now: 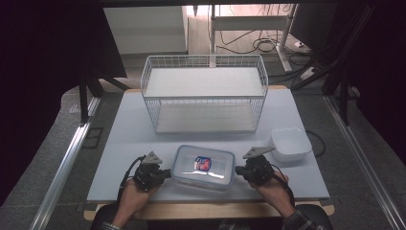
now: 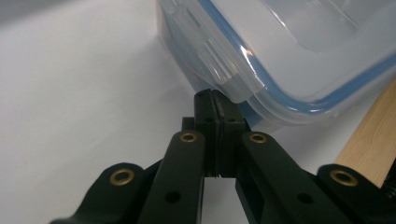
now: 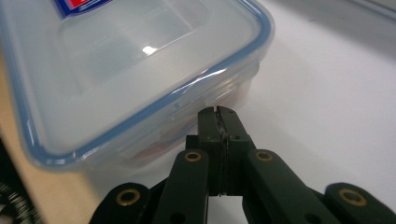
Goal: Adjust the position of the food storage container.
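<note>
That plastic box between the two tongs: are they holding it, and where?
Nothing is gripped. Both the left tongs and right tongs are shut, tips at the short ends of the lidded container, under its lid rim.

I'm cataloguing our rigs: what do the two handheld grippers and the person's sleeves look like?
The left gripper and right gripper are black, each topped by a grey three-cornered plate and trailing a black cable. Close up, their linked black jaw arms carry brass-coloured rivets. The sleeves look plaid.
</note>
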Tool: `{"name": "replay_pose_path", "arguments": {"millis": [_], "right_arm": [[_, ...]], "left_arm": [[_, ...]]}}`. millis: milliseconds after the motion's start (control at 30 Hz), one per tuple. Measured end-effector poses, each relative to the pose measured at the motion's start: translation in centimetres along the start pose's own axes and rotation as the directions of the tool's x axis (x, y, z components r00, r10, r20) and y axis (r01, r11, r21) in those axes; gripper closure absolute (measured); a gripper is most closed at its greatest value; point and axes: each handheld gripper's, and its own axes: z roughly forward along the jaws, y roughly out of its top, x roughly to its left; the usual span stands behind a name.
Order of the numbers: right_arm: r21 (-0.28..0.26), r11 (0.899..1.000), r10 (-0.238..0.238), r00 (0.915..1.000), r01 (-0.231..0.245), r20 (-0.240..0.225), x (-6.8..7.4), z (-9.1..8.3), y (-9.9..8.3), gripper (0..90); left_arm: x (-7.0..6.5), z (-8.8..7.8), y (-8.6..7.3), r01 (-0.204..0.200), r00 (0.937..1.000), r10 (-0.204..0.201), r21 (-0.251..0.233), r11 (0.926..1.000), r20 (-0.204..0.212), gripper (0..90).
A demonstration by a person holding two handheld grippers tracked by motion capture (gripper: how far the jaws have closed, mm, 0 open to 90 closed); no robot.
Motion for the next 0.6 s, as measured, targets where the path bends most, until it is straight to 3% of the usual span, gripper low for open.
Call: {"name": "replay_pose_path", "arguments": {"millis": [167, 467, 600], "right_arm": [[-0.007, 1.000, 0.022, 0.9988, -0.022, 0.044, -1.7, 0.3, 0.5, 89.4], [-0.012, 1.000, 0.017, 0.9972, -0.016, 0.073, -3.1, 0.8, 1.1, 89.3], [-0.020, 1.000, 0.005, 0.9965, -0.003, 0.084, -3.1, 0.4, 1.0, 86.8]], "left_arm": [[-0.5, 0.8, 0.7, -0.024, 0.9997, 0.024, 0.001, 0.9997, 0.006, 89.8], [-0.9, 1.1, 1.0, -0.053, 0.9984, 0.053, -0.007, 0.9986, 0.022, 87.5], [-0.6, 0.4, 0.9, -0.059, 0.9980, 0.058, -0.029, 0.9978, -0.024, 82.0]]}}
